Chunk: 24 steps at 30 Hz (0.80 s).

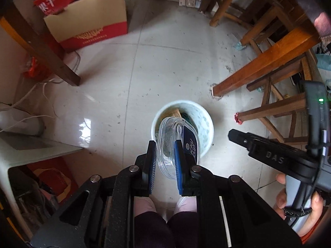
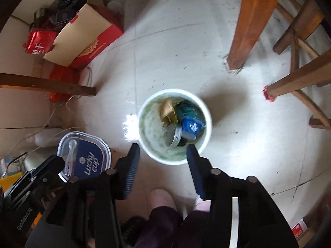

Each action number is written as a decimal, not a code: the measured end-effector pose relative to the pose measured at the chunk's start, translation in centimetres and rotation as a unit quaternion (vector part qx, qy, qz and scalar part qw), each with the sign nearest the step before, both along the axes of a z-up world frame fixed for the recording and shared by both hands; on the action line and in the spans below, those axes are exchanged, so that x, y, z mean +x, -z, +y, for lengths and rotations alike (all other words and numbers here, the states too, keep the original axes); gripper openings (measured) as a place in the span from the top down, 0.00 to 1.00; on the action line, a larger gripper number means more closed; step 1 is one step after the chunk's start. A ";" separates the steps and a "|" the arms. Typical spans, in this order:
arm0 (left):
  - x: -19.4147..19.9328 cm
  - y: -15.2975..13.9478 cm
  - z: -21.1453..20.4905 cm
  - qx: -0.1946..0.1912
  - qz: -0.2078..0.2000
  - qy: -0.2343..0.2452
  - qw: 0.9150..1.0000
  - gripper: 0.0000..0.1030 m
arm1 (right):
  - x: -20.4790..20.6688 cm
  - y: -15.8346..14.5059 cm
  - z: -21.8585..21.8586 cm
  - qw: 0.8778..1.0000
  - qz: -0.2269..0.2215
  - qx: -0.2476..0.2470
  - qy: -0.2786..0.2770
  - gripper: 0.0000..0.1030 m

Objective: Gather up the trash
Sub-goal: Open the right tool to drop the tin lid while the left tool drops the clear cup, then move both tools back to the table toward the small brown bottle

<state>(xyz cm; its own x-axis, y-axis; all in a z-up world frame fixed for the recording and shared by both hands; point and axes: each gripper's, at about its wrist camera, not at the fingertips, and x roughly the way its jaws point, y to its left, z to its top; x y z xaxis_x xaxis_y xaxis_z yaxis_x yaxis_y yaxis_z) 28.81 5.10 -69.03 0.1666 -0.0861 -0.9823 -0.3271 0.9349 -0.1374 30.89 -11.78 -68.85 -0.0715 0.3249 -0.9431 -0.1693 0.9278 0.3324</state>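
A: Which step is shown?

B: Disposal. The left gripper [image 1: 164, 161] is clamped on a clear plastic tub [image 1: 178, 144] with a blue "Lucky cup" label, held on edge above the white bin [image 1: 206, 122] on the tiled floor [image 1: 165, 66]. The right gripper [image 2: 163, 167] stands part-way open with nothing between its pads, directly above the same bin.

A: What does the next move call for?

B: Probably centring the tub over the bin's mouth, then releasing it; from the right wrist view it sits left of the rim, so it may need shifting across first.

A: What is already in the bin?

B: A round tin [image 2: 172, 134], a blue packet [image 2: 191, 127], a tan wrapper [image 2: 166, 108], and something green.

A: What is unclear?

B: Whether the tub holds anything. The bin's depth is hidden, and the chair legs [image 1: 260, 62] are cut off by the frame.
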 end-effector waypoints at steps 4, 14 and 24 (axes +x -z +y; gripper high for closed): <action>1.2 1.3 -0.9 -0.048 0.012 0.003 0.999 0.84 | 0.2 -0.5 -0.8 0.999 -0.015 -0.029 -0.011 0.57; 3.2 -1.1 -2.4 -0.034 0.029 0.059 0.997 0.51 | 1.3 -4.3 -1.5 0.997 -0.053 -0.047 -0.023 0.57; 2.1 -12.7 -1.4 -0.018 -0.002 0.035 0.999 0.51 | 0.7 -13.5 -0.4 0.996 -0.077 -0.028 -0.035 0.57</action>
<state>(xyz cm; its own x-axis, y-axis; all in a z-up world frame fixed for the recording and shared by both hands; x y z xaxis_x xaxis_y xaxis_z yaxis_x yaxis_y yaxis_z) 30.87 3.70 -56.33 0.1635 -0.1330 -0.9775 -0.2598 0.9501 -0.1728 31.58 -12.23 -55.36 0.0544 0.2709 -0.9611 -0.2793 0.9282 0.2458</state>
